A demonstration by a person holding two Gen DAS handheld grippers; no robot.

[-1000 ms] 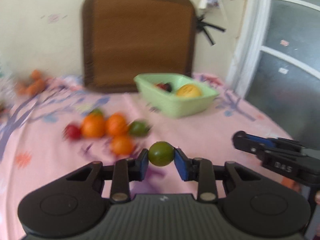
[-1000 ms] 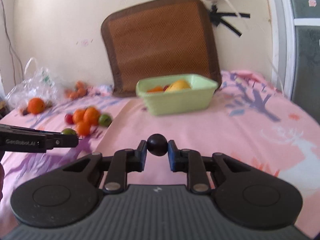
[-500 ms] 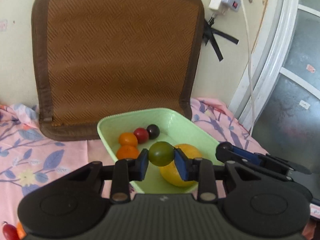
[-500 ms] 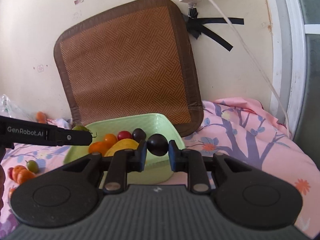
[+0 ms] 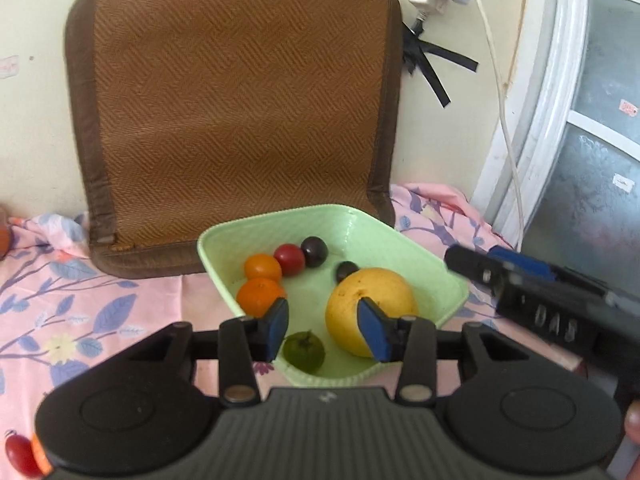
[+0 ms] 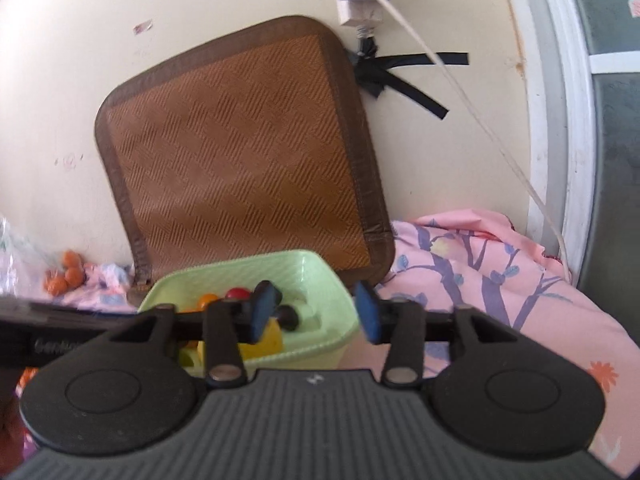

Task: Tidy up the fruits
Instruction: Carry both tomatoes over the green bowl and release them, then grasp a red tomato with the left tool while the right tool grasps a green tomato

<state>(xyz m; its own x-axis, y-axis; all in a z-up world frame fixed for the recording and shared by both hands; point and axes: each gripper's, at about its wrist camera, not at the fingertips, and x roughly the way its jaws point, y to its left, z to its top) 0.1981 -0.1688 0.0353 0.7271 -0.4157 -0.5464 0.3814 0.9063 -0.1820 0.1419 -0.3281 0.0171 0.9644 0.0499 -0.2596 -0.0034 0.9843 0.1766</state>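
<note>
Both grippers hang over the green basket (image 5: 404, 240) with jaws apart and empty. Below the left gripper (image 5: 323, 330), nearer its left jaw, the green fruit (image 5: 303, 351) lies in the basket's near corner. Just beyond the right gripper (image 6: 316, 312), by its left jaw, the dark plum (image 6: 289, 317) rests inside beside the yellow grapefruit (image 5: 370, 300).

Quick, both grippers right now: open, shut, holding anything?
Left gripper: open, holding nothing; green fruit lies in the basket below.
Right gripper: open, holding nothing; dark fruit sits in the basket.
</note>
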